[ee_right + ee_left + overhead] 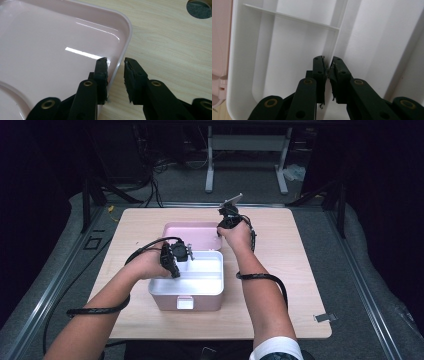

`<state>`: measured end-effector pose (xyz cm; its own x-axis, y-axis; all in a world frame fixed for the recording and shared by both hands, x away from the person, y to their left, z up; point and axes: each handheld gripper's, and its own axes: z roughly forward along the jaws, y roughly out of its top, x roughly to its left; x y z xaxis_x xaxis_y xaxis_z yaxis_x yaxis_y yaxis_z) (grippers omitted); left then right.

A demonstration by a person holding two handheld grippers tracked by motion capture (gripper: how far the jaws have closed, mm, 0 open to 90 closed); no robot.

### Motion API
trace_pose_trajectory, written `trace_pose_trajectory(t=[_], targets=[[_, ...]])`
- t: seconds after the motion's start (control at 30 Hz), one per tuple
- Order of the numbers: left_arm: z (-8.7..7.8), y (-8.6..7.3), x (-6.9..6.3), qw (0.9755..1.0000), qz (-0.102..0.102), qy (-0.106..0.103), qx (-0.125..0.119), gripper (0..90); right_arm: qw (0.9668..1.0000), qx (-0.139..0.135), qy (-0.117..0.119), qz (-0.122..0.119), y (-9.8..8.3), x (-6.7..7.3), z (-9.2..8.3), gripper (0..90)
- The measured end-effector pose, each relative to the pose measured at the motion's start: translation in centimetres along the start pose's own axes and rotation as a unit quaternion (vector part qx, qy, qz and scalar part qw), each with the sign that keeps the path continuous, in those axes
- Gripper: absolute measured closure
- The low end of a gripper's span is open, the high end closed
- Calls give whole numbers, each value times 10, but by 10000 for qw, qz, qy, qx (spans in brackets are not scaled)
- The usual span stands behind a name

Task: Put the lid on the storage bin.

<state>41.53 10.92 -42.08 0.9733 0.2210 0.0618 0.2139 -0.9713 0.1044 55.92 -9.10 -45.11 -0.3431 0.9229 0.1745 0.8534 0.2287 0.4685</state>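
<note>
While the pink lunch box sits near the middle of the wooden table, everything else is placed around it. To the left of the box, the person's left forearm comes up from the near edge, wound with a black cable, and the left hand rests against the box's left wall. From that hand the left gripper reaches over the wall into the white inner tray. In the left gripper view its two black jaws are clenched on the thin white divider that runs along the tray, one pad on each side of it and both pressing; a second, crosswise partition meets that divider farther on. Directly behind the box, touching its far wall in the high view, lies the pink lid, open side up. At the lid's right edge, behind and to the right of the box, the right hand holds the right gripper pointing down. In the right gripper view its jaws straddle the lid's rim, one inside the lid and one over bare wood outside, with a gap showing on the outer side, so the pads do not yet press on the rim.
</note>
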Motion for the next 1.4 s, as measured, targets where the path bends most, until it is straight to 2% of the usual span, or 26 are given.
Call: trace_pose_trajectory(t=[0.1,0.13,0.17,0.23,0.43,0.6,0.63,0.7,0.77,0.93,1.03,1.07,1.13,1.23,1.3,1.33,1.4], targets=[[0,-1,0,10000,-19,4,-50,820,10000,14,42,14,0,1,2,749],[0,-1,0,10000,-28,-10,-68,820,9999,-38,-155,11,-1,3,4,753],[0,-1,0,10000,-60,-7,-75,820,9999,-44,-165,15,-1,3,4,756],[0,-2,0,9999,-115,-2,-76,818,10000,24,57,62,-1,1,3,758],[0,-1,-1,9998,-185,18,-88,811,9999,25,8,158,0,1,3,769],[0,-3,0,9997,-232,6,-114,805,9999,24,-31,109,1,3,1,775],[0,-4,1,9995,-269,-9,-139,800,9999,-1,-99,113,2,3,0,777],[-1,-5,2,9991,-366,-21,-191,782,9999,13,58,87,2,2,-3,780],[-1,-6,2,9988,-437,-14,-235,755,10000,-48,22,41,3,3,-6,784],[-1,-7,3,9987,-446,-10,-253,739,9998,-177,-27,-47,3,5,-13,793],[-1,-8,2,9986,-449,31,-270,739,9990,-413,-12,-159,4,9,-30,807],[-1,-8,1,9986,-457,39,-281,739,9981,-571,-127,-180,3,11,-36,813],[-1,-8,1,9986,-439,40,-277,746,9964,-811,-9,-253,0,14,-49,823],[-1,-11,1,9980,-500,34,-395,750,9929,-1133,-86,-342,-7,18,-64,831],[-1,-13,1,9975,-533,26,-467,750,9908,-1299,112,-352,-12,18,-74,839],[-1,-13,1,9975,-533,26,-467,750,9908,-1299,112,-352,-12,18,-74,839],[-1,-17,0,9965,-598,42,-584,750,9874,-1491,121,-506,-19,21,-85,842]])
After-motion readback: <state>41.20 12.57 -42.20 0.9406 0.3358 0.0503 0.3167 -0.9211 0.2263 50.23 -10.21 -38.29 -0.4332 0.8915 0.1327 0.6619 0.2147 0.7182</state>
